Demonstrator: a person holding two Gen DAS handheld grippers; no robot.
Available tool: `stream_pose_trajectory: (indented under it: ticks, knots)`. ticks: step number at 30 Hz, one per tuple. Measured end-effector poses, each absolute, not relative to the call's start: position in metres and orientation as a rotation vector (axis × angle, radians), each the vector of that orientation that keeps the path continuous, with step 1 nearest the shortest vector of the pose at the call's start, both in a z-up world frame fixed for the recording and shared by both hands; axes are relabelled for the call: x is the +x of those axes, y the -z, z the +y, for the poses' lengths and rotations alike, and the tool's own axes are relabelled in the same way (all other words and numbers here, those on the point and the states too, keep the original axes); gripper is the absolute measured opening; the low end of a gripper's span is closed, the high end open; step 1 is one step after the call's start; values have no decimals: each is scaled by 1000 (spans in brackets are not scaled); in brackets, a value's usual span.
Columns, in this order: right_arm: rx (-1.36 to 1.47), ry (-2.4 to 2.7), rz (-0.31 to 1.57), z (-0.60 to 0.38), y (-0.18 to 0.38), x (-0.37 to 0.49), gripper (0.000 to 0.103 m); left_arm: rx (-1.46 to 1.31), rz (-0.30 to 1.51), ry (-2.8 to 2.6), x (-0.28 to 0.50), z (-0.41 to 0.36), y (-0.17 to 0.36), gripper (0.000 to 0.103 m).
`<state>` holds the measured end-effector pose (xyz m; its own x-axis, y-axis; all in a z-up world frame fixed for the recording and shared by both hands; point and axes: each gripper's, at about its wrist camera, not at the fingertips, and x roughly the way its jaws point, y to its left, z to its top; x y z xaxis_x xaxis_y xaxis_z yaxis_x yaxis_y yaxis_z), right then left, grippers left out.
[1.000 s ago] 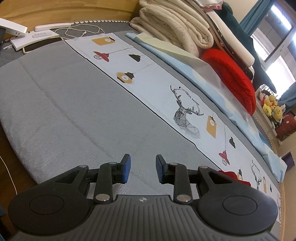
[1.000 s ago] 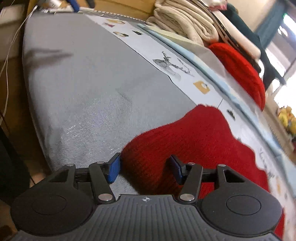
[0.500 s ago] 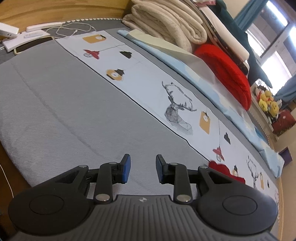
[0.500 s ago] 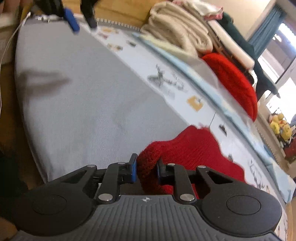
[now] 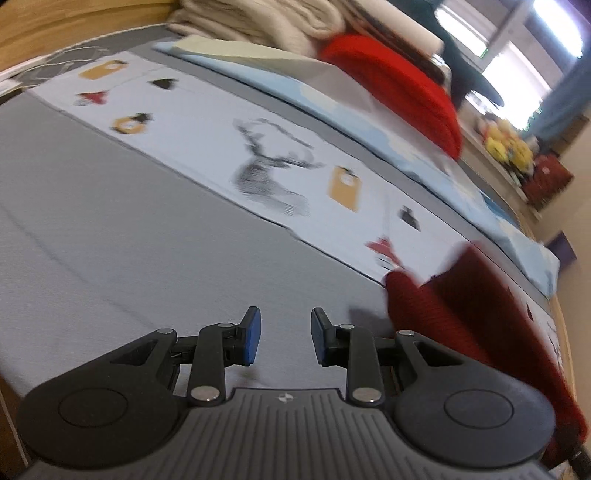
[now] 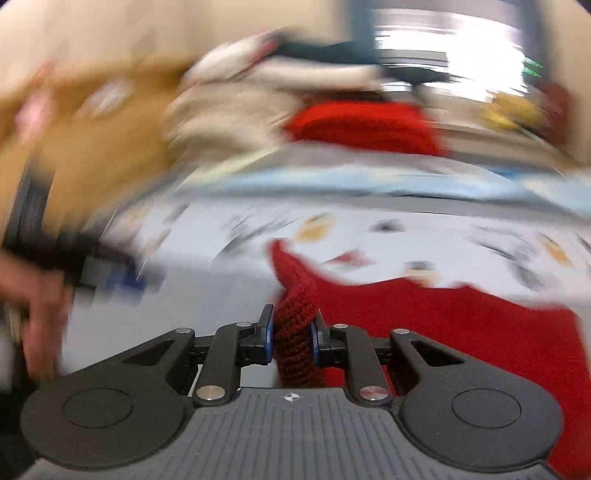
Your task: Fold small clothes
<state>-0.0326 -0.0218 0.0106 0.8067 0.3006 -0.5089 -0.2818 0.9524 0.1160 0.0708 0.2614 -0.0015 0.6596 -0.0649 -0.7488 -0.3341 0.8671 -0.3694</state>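
A dark red knitted garment (image 6: 443, 332) lies on the grey bedcover (image 5: 129, 240). My right gripper (image 6: 291, 341) is shut on a bunched edge of it, and that edge is lifted off the bed. In the left wrist view the same red knit (image 5: 461, 314) rises at the right, just beyond my left gripper (image 5: 284, 339). The left gripper is open with nothing between its blue pads (image 5: 253, 338), hovering over bare grey cover. The right wrist view is heavily blurred; the left gripper (image 6: 122, 284) and a hand (image 6: 37, 302) show at its left edge.
A white printed strip (image 5: 277, 173) with deer and lanterns runs along the bed. Behind it lie a pale blue sheet (image 5: 351, 103), a stack of cream blankets (image 5: 277, 18) and a bright red cushion (image 5: 399, 88). Plush toys (image 5: 506, 144) sit by the window.
My right gripper closed on the red knit's edge, rolled and lifted it. The left gripper slid sideways toward the red knit, which now fills its lower right.
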Motion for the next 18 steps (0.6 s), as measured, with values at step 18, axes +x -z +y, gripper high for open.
stream_pose_trajectory:
  ticks: [18]
  knots:
    - [429, 287, 732, -358, -8, -48, 48, -157, 891, 162, 94, 97, 27, 32]
